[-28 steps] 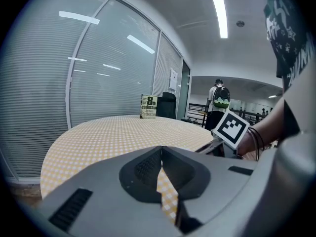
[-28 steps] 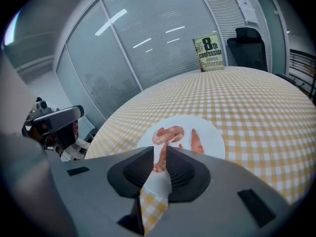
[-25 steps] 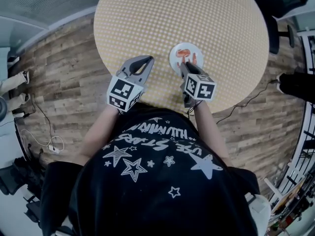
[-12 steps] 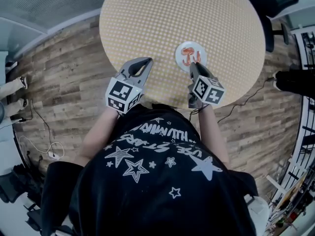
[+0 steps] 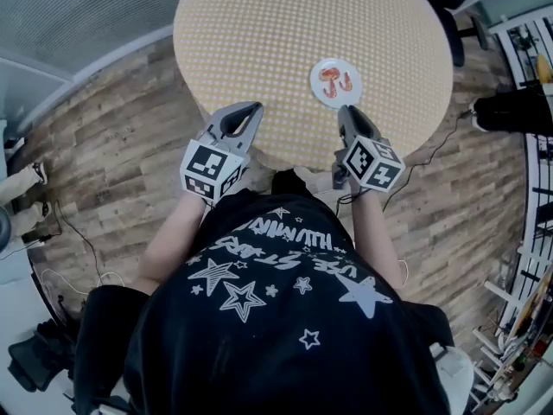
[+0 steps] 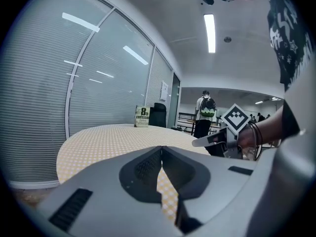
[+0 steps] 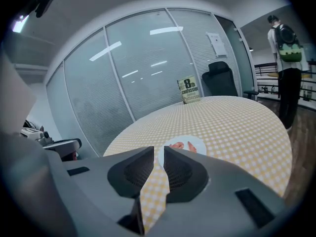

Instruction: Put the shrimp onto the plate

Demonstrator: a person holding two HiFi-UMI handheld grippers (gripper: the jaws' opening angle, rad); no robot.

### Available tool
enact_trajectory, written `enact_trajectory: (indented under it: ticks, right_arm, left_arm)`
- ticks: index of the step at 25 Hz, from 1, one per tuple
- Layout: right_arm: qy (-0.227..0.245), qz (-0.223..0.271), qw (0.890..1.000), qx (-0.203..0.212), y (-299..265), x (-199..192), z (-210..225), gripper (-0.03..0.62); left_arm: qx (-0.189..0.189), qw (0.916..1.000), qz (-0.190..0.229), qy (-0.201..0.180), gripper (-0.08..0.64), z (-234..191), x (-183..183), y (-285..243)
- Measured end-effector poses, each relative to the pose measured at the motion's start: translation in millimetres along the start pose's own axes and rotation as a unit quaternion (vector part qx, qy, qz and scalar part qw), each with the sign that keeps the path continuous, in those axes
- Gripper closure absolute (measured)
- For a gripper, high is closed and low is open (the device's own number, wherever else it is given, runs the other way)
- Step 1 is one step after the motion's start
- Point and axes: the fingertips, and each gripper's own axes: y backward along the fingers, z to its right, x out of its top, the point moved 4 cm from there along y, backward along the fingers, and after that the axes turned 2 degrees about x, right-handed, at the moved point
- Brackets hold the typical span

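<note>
Orange-red shrimp [image 5: 335, 79] lie on a small white plate [image 5: 336, 103] on the round table with a yellow checked cloth [image 5: 259, 33]. My right gripper [image 5: 346, 111] hovers just short of the plate at the table's near edge, its jaws a narrow gap apart with nothing between them. In the right gripper view [image 7: 159, 152] the plate [image 7: 197, 143] and shrimp [image 7: 182, 145] lie just past the tips. My left gripper [image 5: 247, 111] is over the near edge to the left, well away from the plate, tips touching and empty [image 6: 161, 149].
A small printed card [image 7: 187, 90] stands at the table's far edge, with a black chair [image 7: 219, 80] behind it. A person with a backpack [image 7: 284, 58] stands far off. Glass walls with blinds surround the room. A cable [image 5: 432, 167] runs over the wooden floor on the right.
My right gripper has drawn back from above the plate toward the table's near edge. The shrimp stay on the plate. The left gripper has barely moved.
</note>
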Motion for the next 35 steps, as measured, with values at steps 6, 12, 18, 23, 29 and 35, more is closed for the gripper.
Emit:
enact_trajectory:
  ticks: [6, 12, 18, 23, 29, 35]
  right_arm:
    - [-0.015, 0.024, 0.999, -0.023, 47, -20, -21, 0.522]
    - [-0.032, 0.038, 0.997, -0.051, 104, -47, -31, 0.522]
    - [-0.054, 0.046, 0.994, -0.081, 150, -73, -26, 0.522]
    - [-0.058, 0.064, 0.993, -0.075, 171, -77, -24, 0.522]
    - [-0.062, 0.062, 0.995, -0.057, 210, -98, -22, 0.522]
    - [-0.056, 0.059, 0.996, -0.031, 265, -120, -16, 0.523]
  left_arm:
    - [-0.041, 0.9991, 0.007, -0.01, 0.552, 18, -1, 26]
    - [-0.076, 0.997, 0.014, -0.011, 0.551, 40, -7, 46]
    - [-0.096, 0.9951, 0.011, -0.018, 0.551, 63, -14, 59]
    - [-0.096, 0.9948, 0.018, -0.028, 0.551, 84, -12, 71]
    - [-0.084, 0.9959, 0.012, -0.031, 0.551, 125, -20, 92]
    - [-0.078, 0.9962, 0.009, -0.039, 0.552, 181, -32, 123]
